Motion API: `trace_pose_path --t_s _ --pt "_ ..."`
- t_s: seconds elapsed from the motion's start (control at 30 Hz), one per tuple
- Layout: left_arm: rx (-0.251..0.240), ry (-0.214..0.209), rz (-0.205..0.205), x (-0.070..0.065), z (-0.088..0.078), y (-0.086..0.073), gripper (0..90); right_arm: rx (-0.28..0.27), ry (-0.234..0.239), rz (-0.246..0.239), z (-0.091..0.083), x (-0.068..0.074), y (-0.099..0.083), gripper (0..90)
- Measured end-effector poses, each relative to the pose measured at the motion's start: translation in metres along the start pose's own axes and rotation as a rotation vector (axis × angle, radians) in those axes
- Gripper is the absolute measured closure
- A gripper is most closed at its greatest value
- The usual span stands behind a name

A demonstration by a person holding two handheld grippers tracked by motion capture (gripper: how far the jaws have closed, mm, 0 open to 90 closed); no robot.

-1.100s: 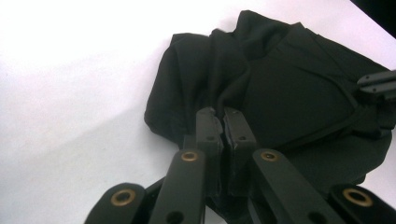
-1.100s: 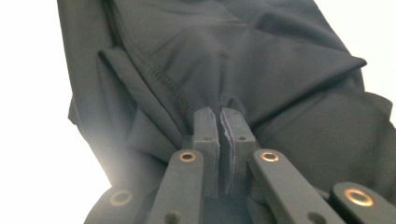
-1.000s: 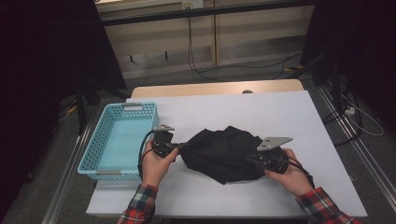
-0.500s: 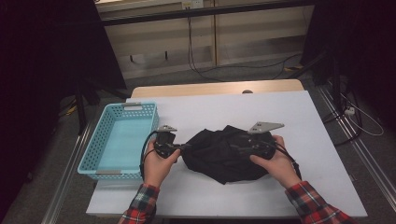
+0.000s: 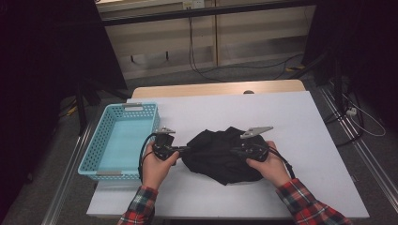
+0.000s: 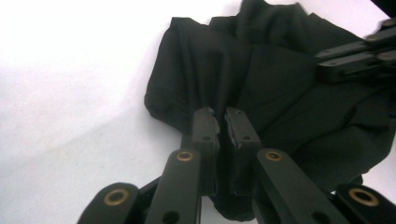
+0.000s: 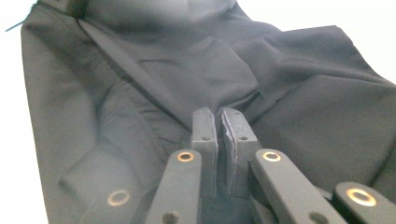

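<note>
On the white surface (image 5: 300, 122): black garment (image 5: 218, 152) bunched | left tongs (image 6: 219, 122) pinching its left edge | right tongs (image 7: 220, 122) just closed, pinching its right fold

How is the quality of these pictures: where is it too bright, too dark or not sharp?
High view: the room around the white table is very dark. Left gripper view: the table is overexposed, and the black cloth loses fold detail. Right gripper view: the cloth looks softly focused; the pads are sharper.
</note>
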State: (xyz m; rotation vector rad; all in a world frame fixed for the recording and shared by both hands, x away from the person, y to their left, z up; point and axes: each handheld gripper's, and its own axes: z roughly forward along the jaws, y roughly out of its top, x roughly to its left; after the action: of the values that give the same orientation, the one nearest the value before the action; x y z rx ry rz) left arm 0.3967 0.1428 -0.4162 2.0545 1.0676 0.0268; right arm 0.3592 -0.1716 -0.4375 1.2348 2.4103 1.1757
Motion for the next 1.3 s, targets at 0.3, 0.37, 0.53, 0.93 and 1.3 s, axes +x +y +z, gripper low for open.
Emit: trace_pose_path --t_s 0.3,0.37,0.53,0.93,1.3 --pt "-0.014 0.003 0.005 -0.001 0.001 0.002 75.9 -0.057 -0.049 -0.063 -0.038 -0.005 -0.013 86.1" --pt "-0.020 0.001 0.011 -0.002 0.003 0.002 70.7 -0.076 -0.064 -0.059 -0.045 -0.011 -0.017 86.1" --pt "-0.048 -0.017 0.041 -0.005 0.007 0.006 59.0 -0.151 -0.086 -0.009 -0.059 -0.023 -0.020 85.6" --pt "-0.057 -0.020 0.093 -0.014 0.018 0.012 39.6 -0.134 -0.099 -0.036 -0.051 -0.012 -0.023 71.8" --pt "-0.092 -0.065 0.147 -0.032 0.027 0.019 27.1 -0.262 -0.263 0.089 -0.071 -0.035 -0.025 30.7"
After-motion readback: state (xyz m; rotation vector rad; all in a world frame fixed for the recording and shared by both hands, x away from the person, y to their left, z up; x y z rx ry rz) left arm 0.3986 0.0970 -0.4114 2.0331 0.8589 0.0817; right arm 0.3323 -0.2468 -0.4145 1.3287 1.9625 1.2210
